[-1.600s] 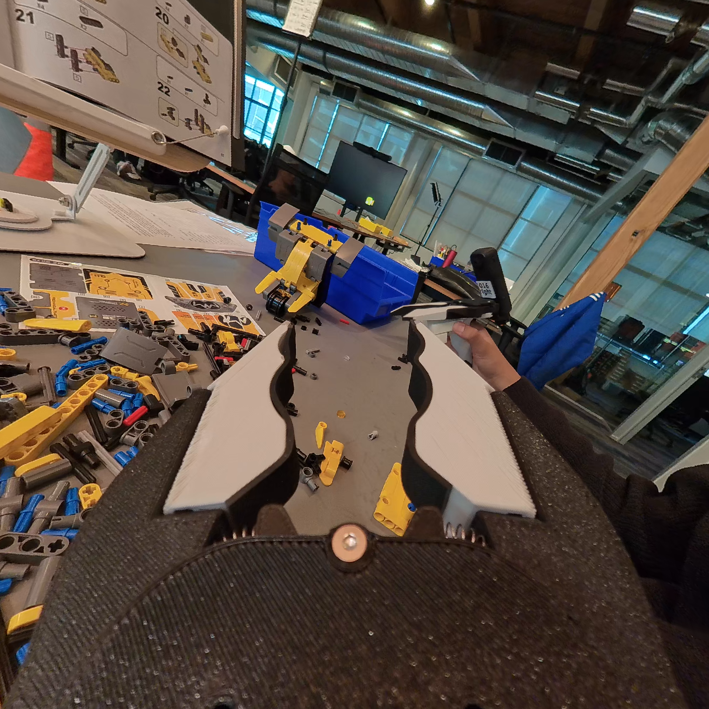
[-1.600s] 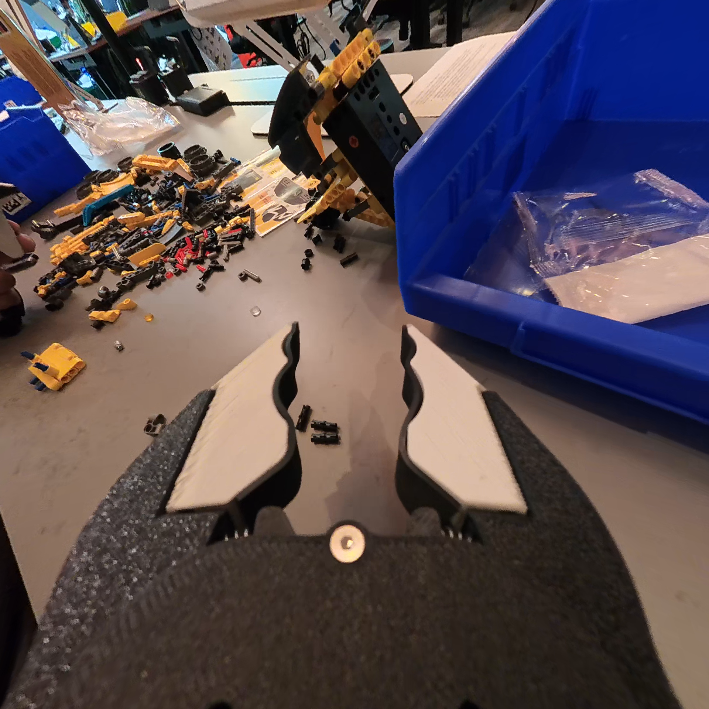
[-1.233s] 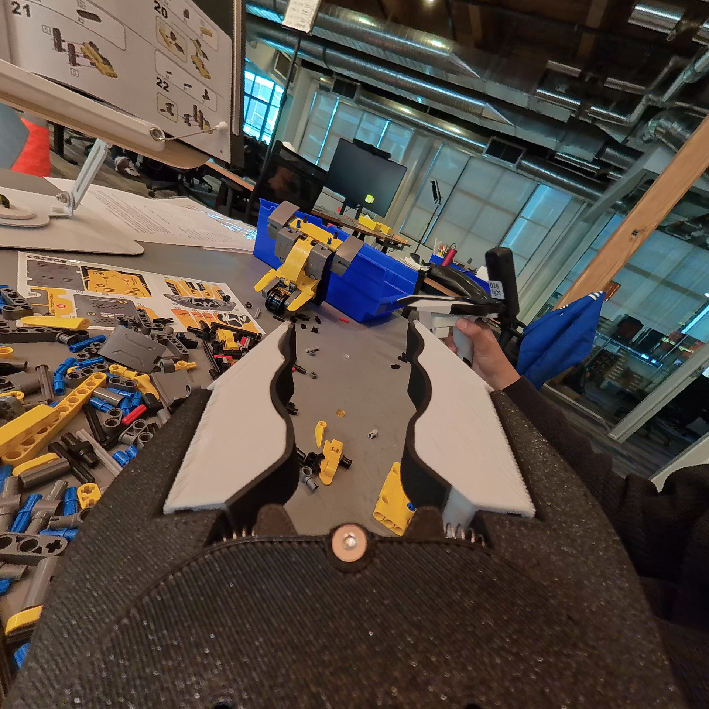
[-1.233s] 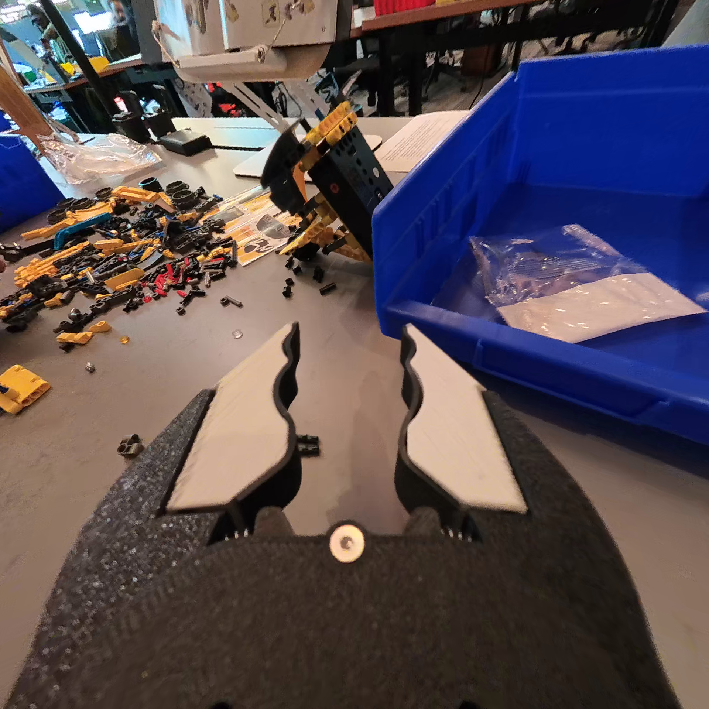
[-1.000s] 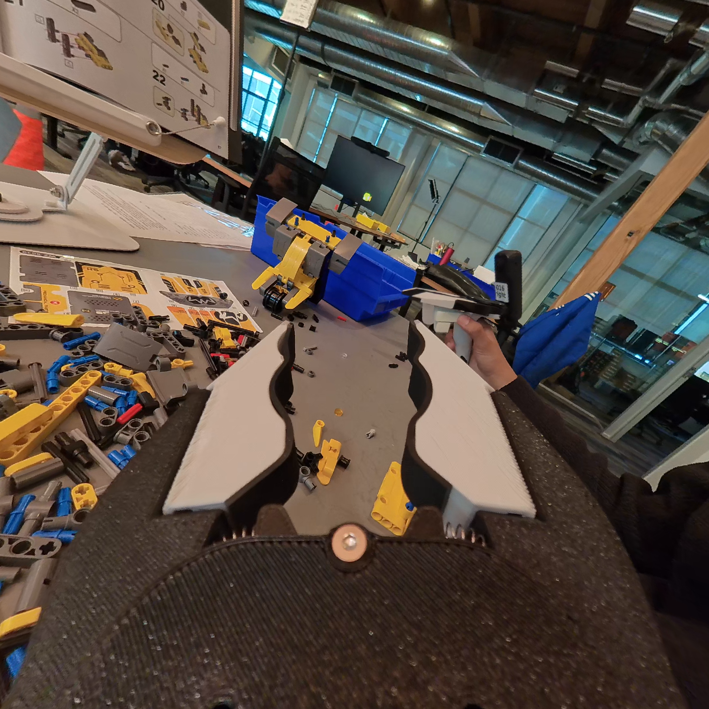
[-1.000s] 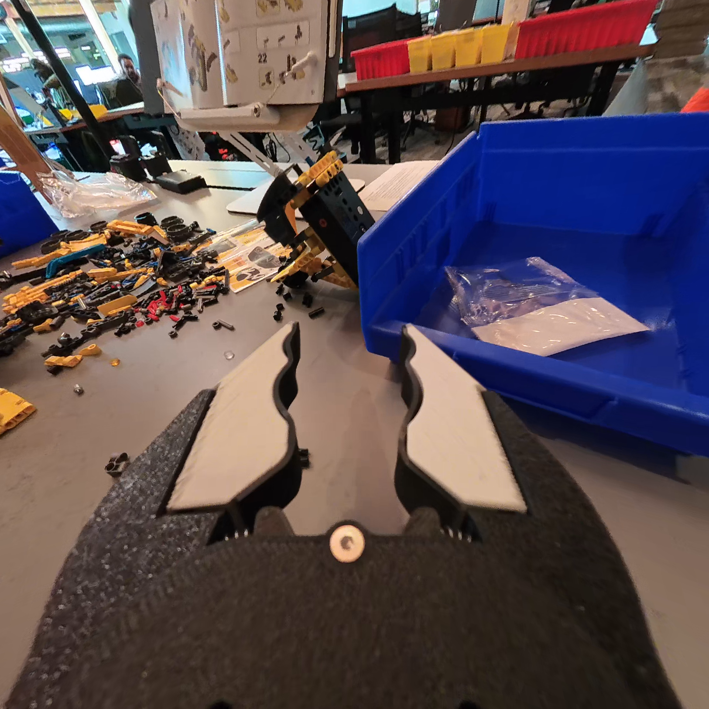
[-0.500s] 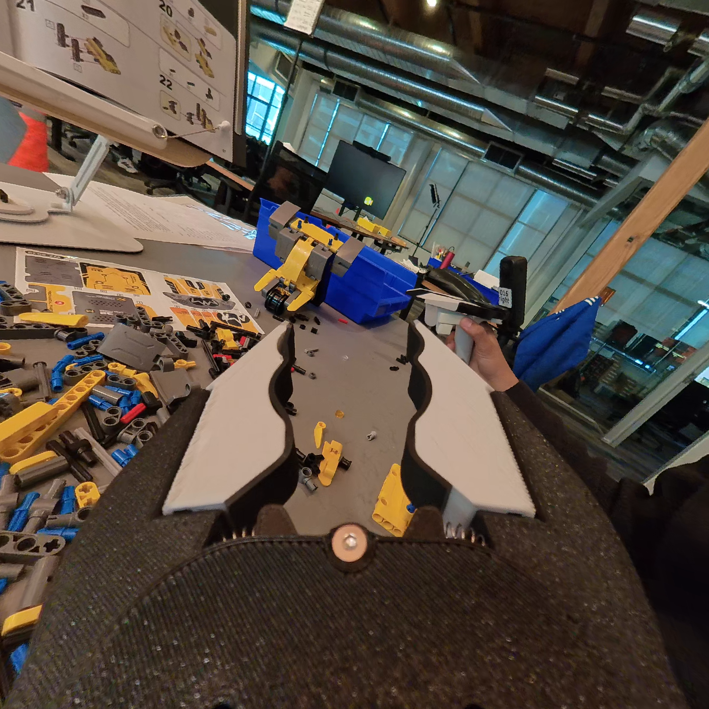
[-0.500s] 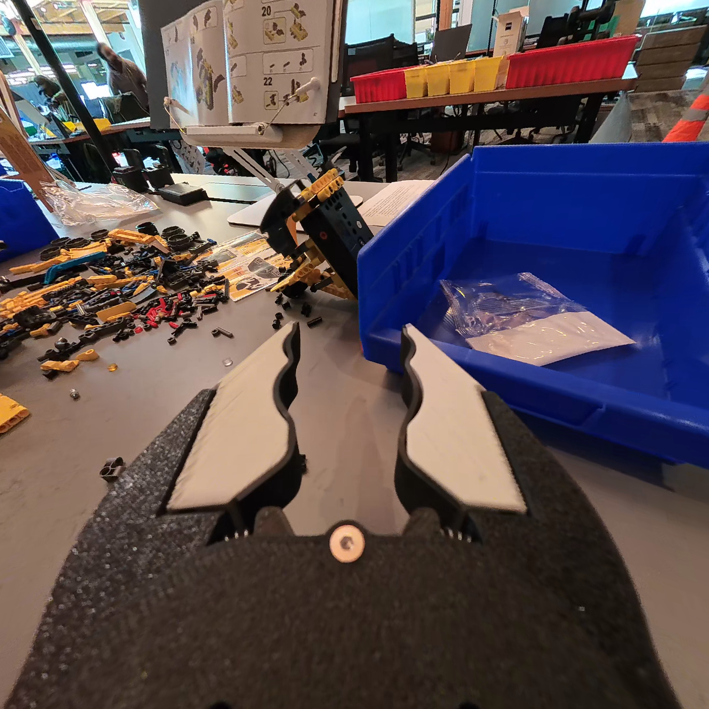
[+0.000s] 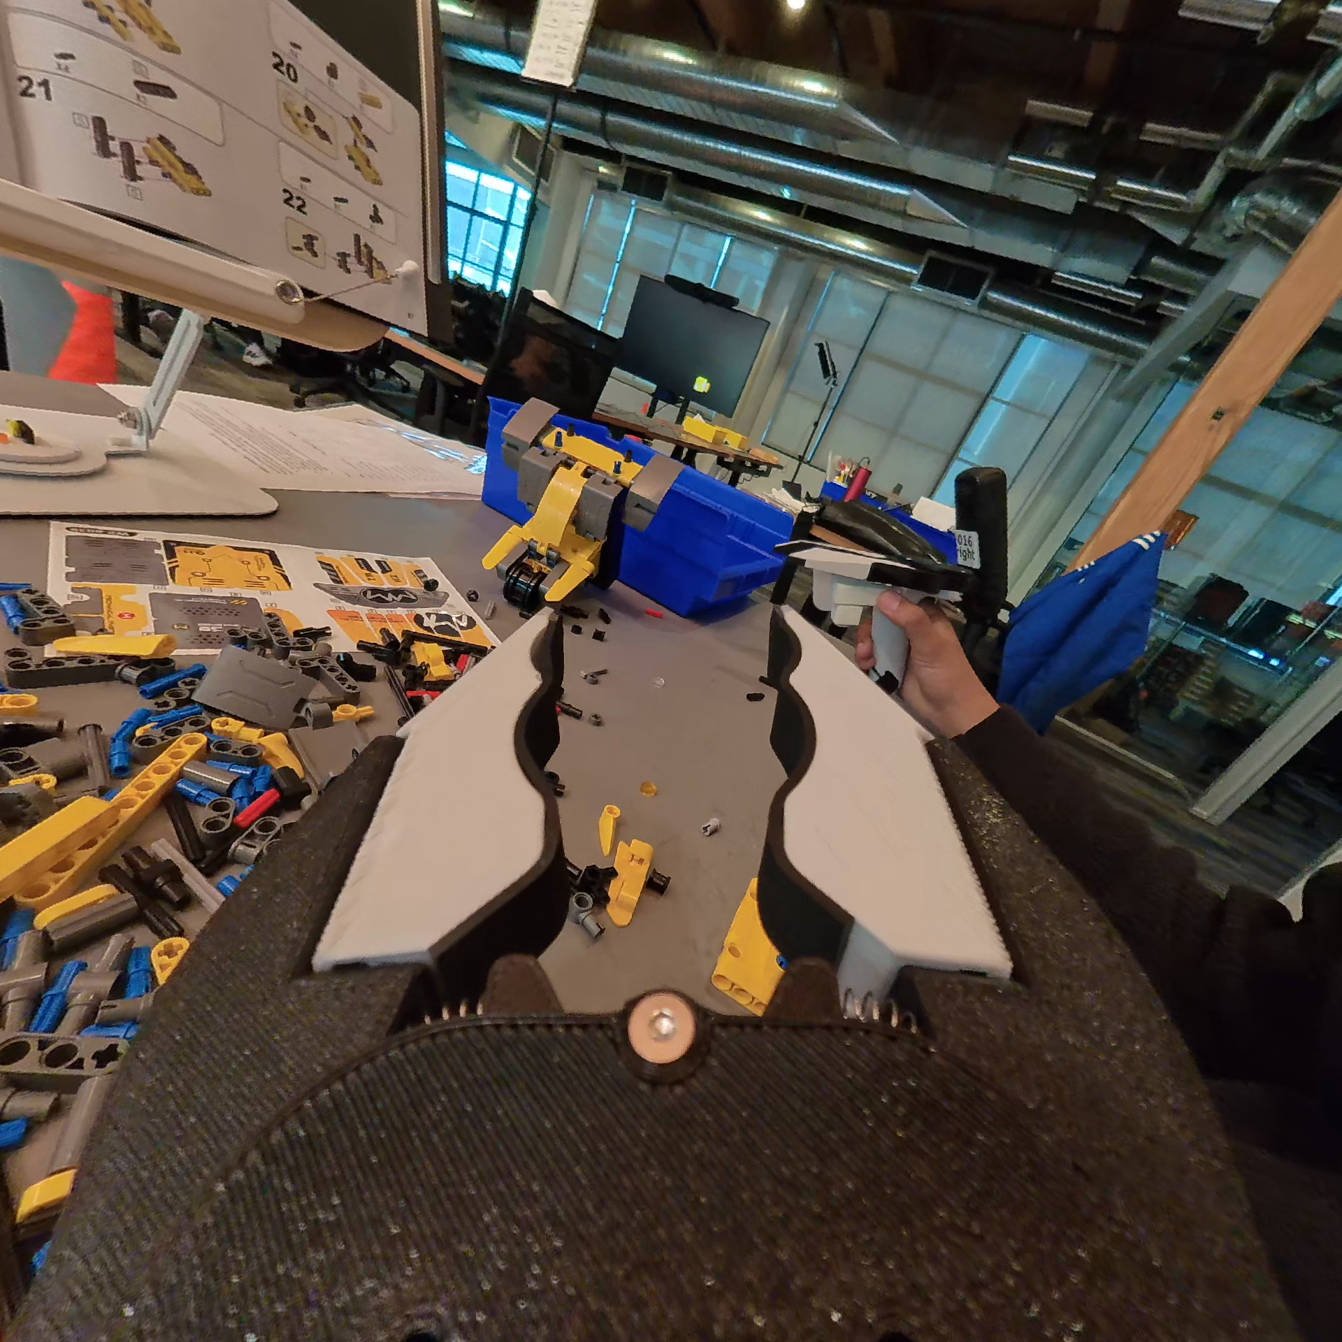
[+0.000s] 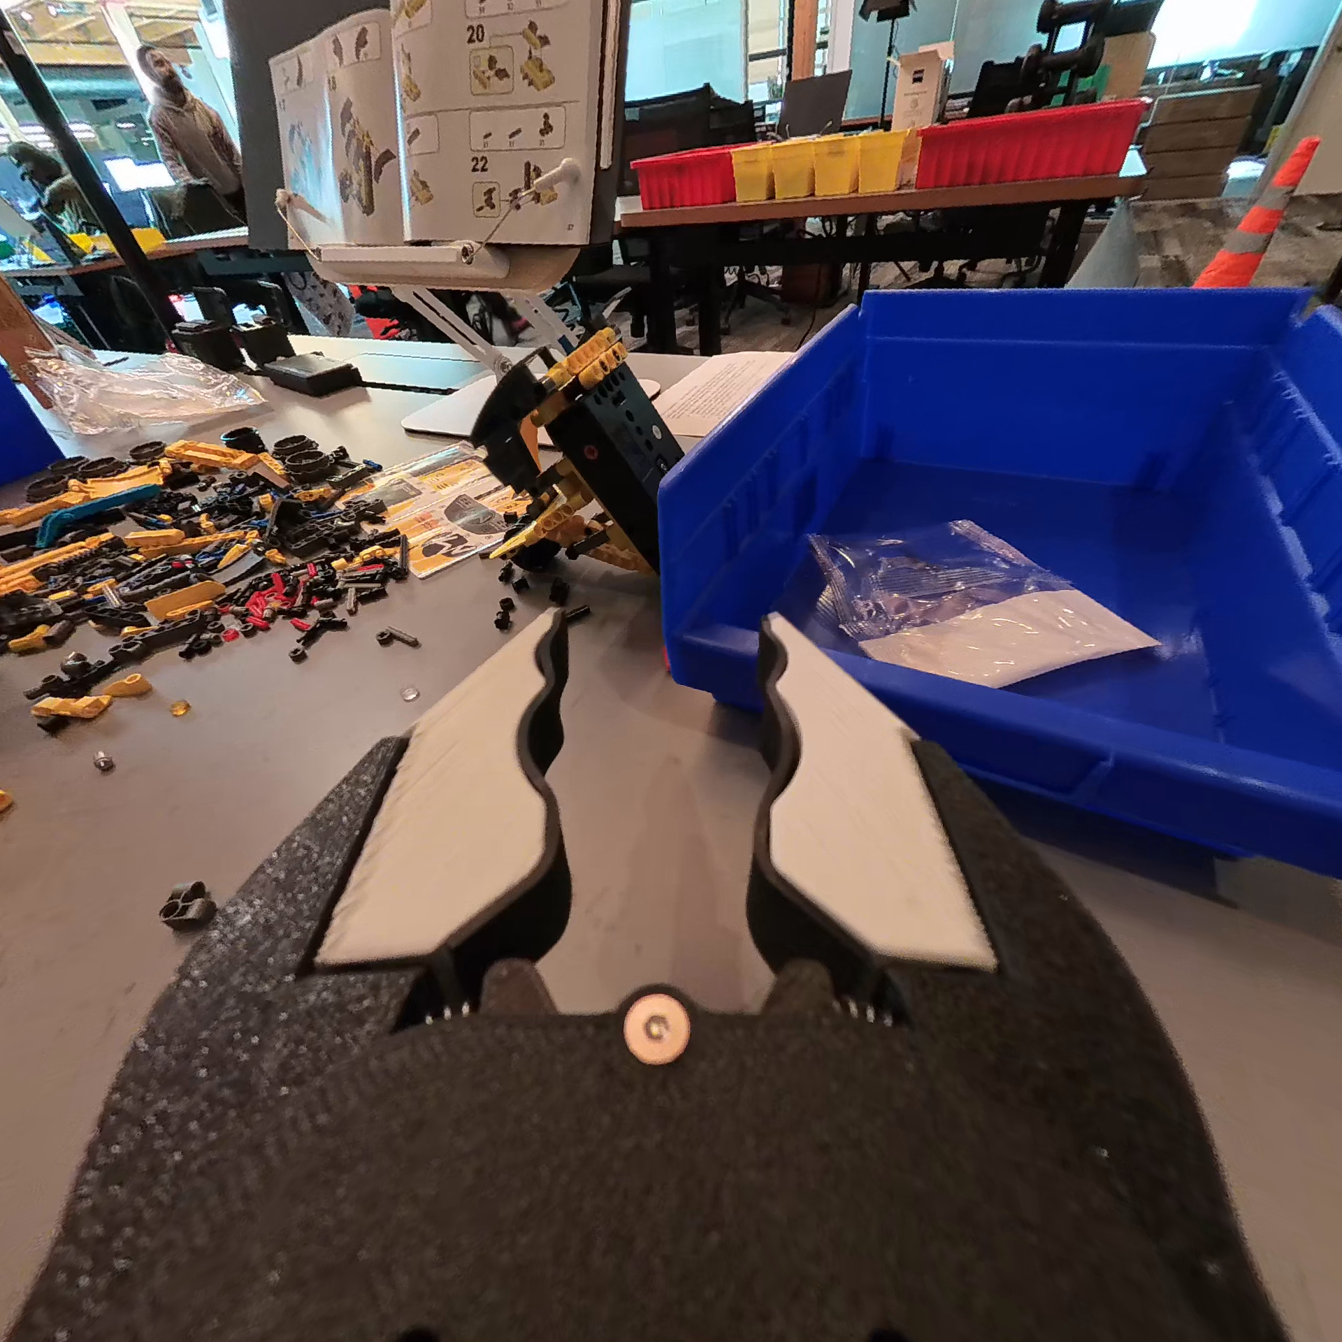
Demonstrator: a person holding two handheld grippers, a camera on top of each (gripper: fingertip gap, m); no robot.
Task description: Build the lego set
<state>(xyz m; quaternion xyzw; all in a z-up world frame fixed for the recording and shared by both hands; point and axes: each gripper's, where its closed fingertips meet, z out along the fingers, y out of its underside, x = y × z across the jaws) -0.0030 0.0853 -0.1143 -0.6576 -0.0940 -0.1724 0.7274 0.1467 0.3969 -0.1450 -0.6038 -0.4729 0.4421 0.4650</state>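
A half-built yellow, grey and black lego model (image 9: pixel 574 508) leans against a blue bin (image 9: pixel 697 541); it also shows in the right wrist view (image 10: pixel 581 457). Loose lego parts (image 9: pixel 145 784) lie in a pile on the grey table, also in the right wrist view (image 10: pixel 181 552). My left gripper (image 9: pixel 664 621) is open and empty above small yellow pieces (image 9: pixel 628 875) and a yellow block (image 9: pixel 744 951). My right gripper (image 10: pixel 661 621) is open and empty, above the table by the bin's front corner. It shows held in a hand in the left wrist view (image 9: pixel 871 566).
An open instruction booklet (image 10: pixel 450 123) stands on a white stand (image 9: pixel 109 465). A sticker sheet (image 9: pixel 247 581) lies flat by the pile. The blue bin (image 10: pixel 1017 770) holds plastic bags (image 10: pixel 966 603). A small black piece (image 10: pixel 185 904) lies alone. Crumpled plastic (image 10: pixel 138 392) lies far left. My hands' fingertips stand some 35 cm from each other.
My right gripper has risen and tilted up, moving away from the small black pins it hung over, and now faces the bin corner. My left gripper has barely moved.
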